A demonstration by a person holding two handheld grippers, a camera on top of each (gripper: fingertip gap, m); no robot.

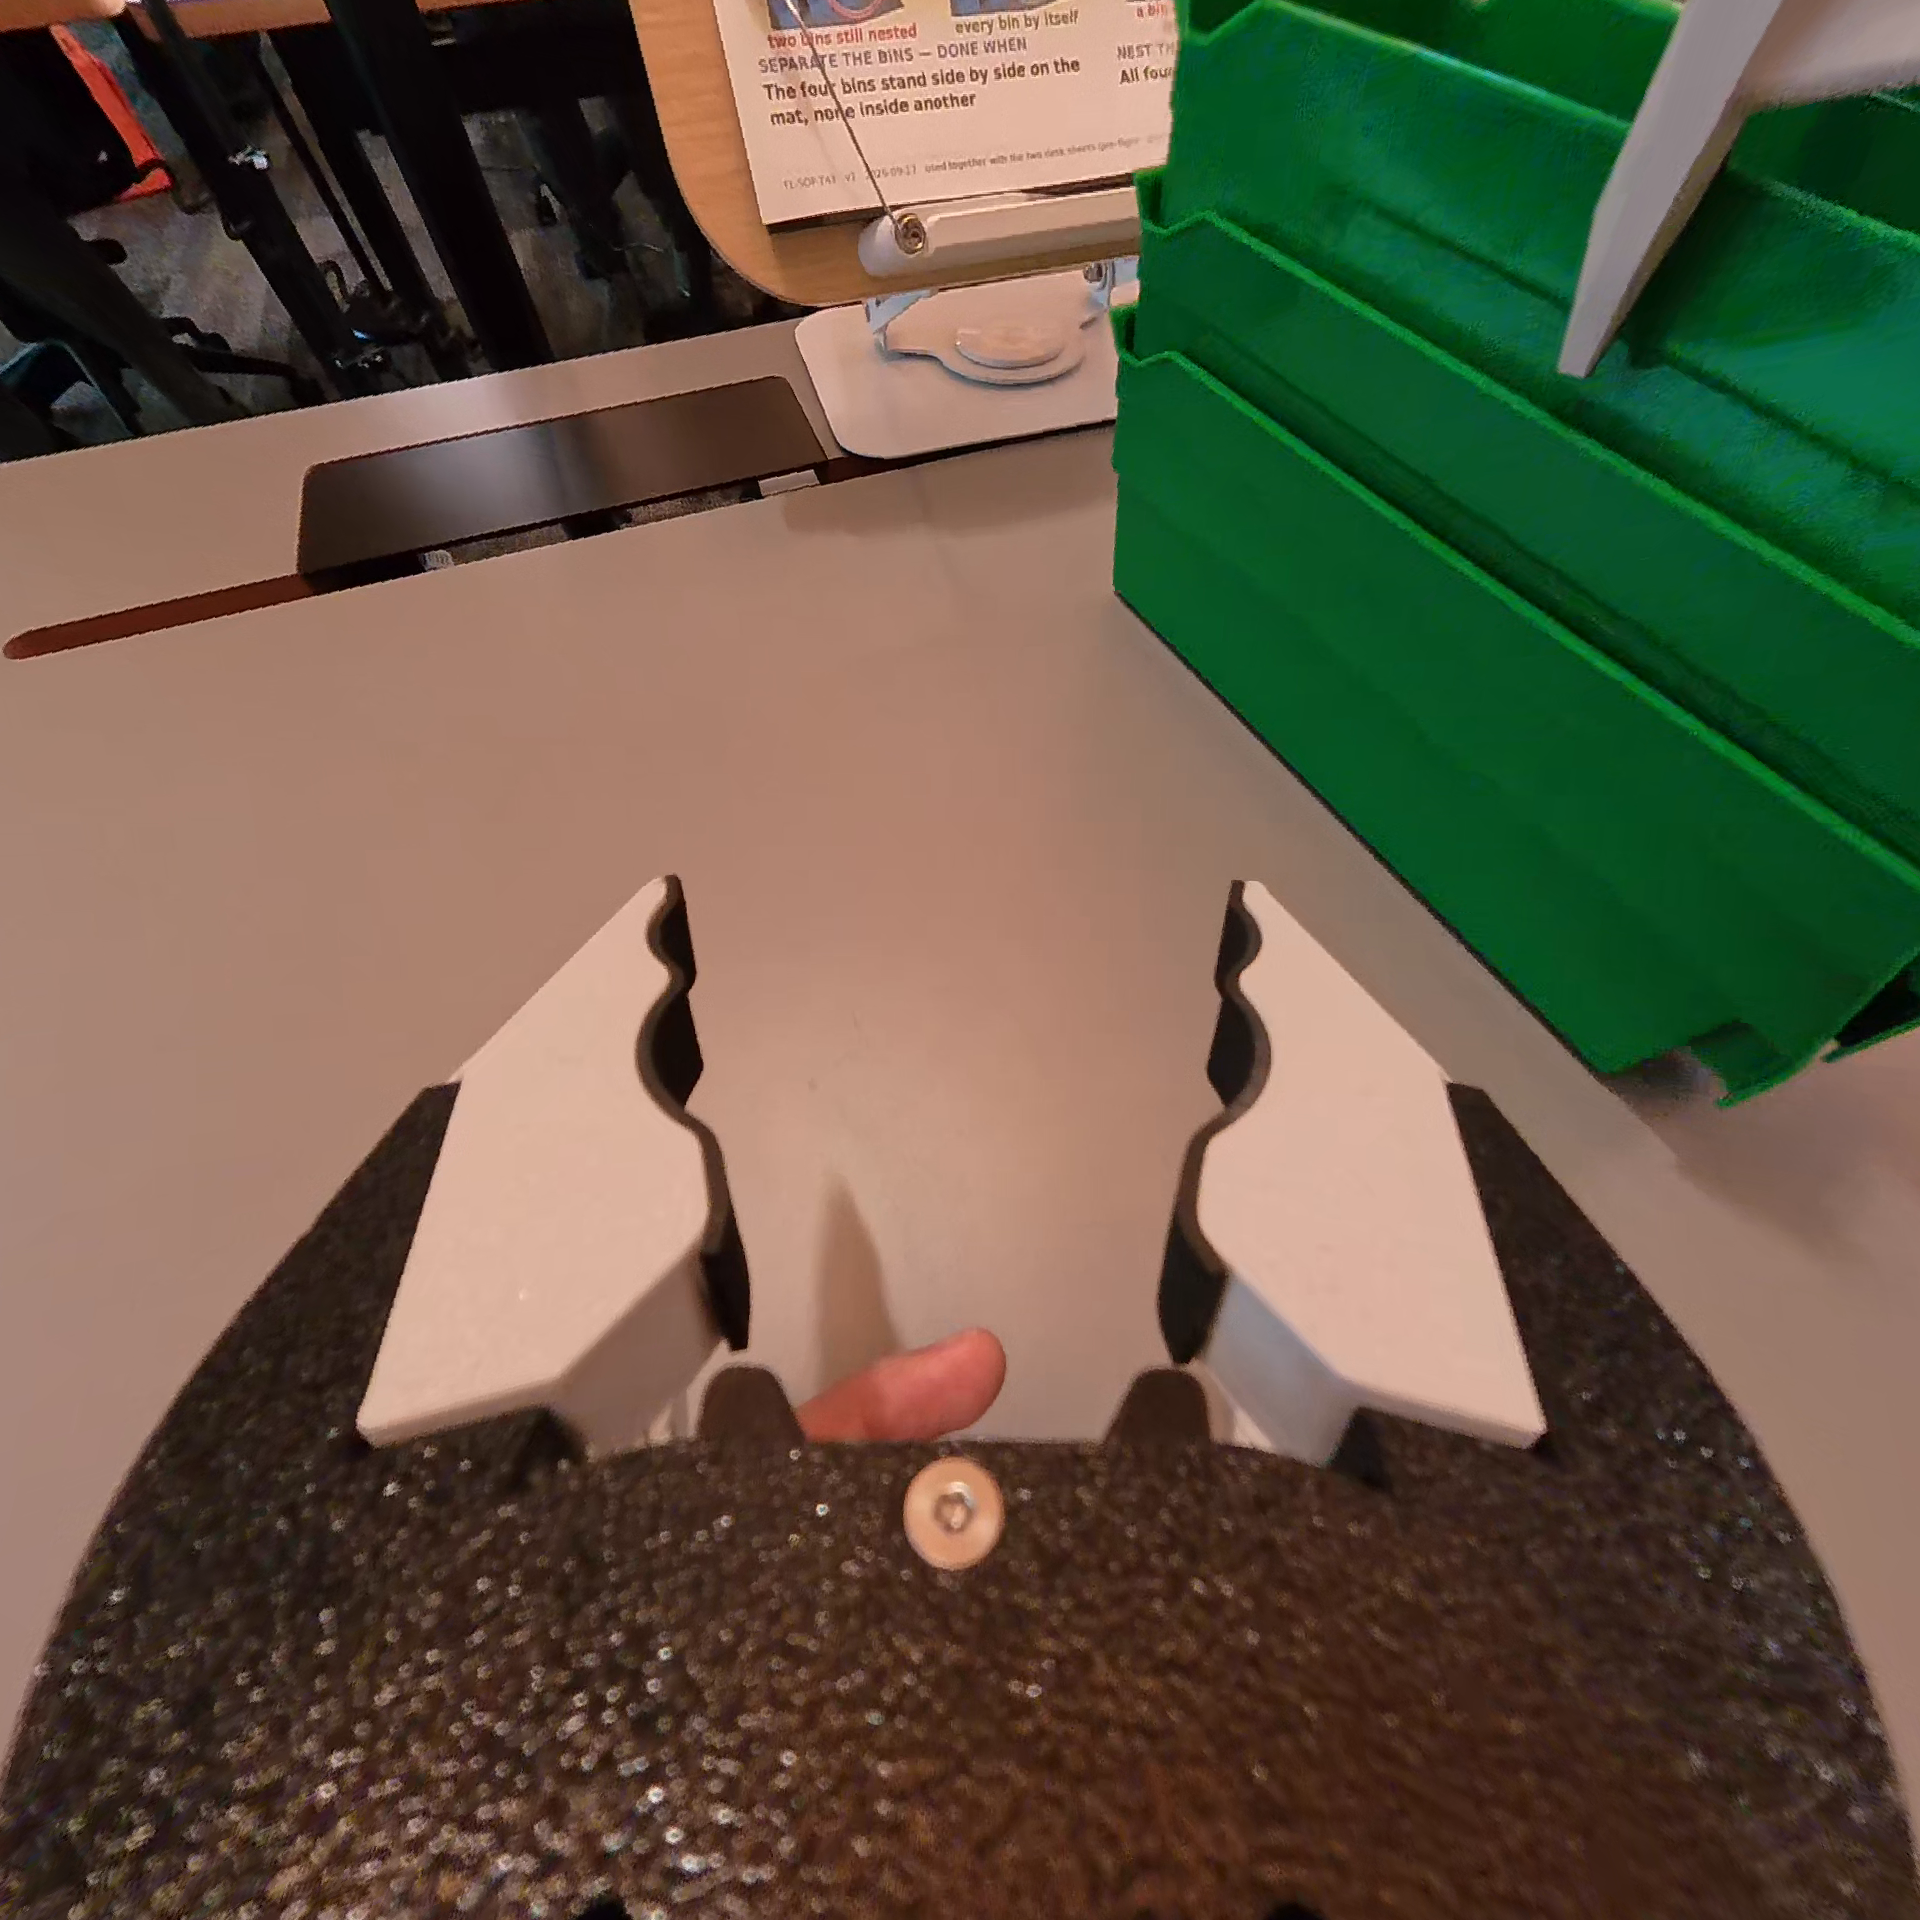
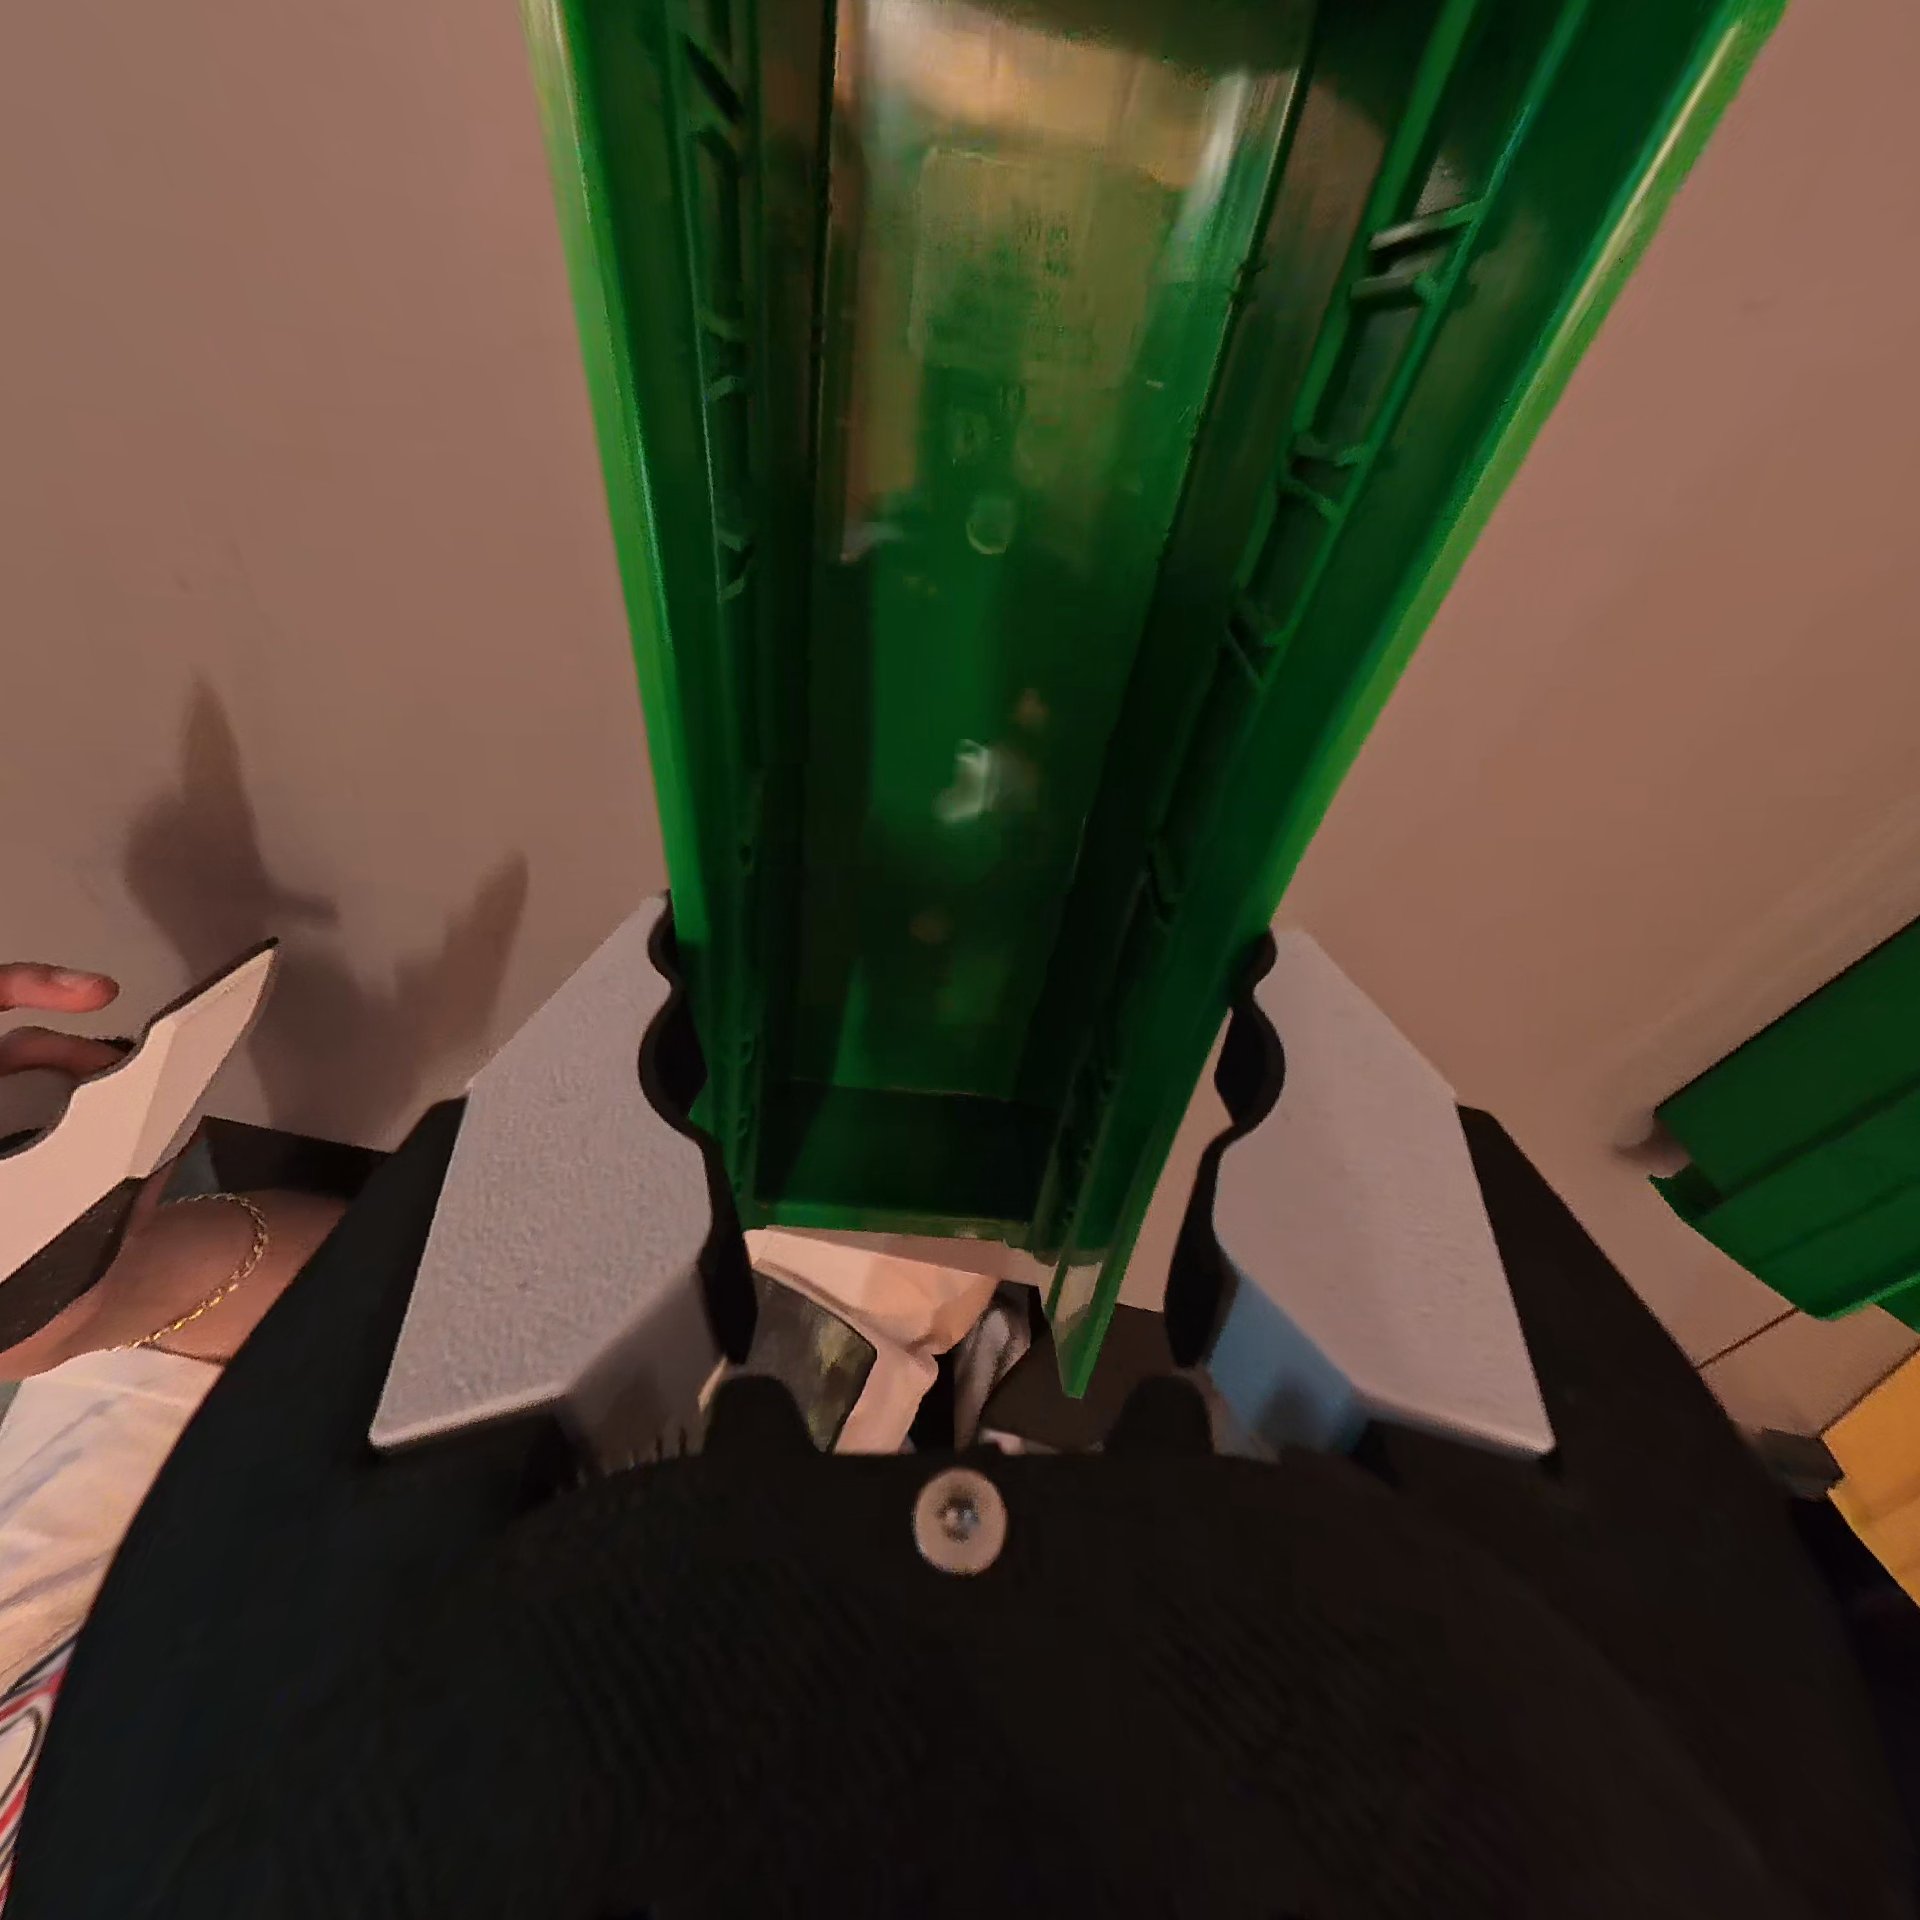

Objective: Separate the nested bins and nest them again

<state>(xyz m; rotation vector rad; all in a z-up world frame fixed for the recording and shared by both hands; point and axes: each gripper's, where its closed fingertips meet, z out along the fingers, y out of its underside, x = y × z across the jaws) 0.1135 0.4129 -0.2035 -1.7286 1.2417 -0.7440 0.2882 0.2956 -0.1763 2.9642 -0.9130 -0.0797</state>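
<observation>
gripping a green bin (image 2: 966,623) by its rims, right gripper (image 2: 961,1081), left gripper (image 1: 956,1049) jaws wide over bare table (image 1: 520,779)

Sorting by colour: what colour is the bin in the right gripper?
Green bin; right wrist view shows it best.

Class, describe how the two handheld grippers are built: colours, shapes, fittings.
Left gripper and right gripper match: pale grey angular fingers lined with wavy black pads, on a rounded, black, rough-textured body with a silver hex screw at its centre.
</observation>
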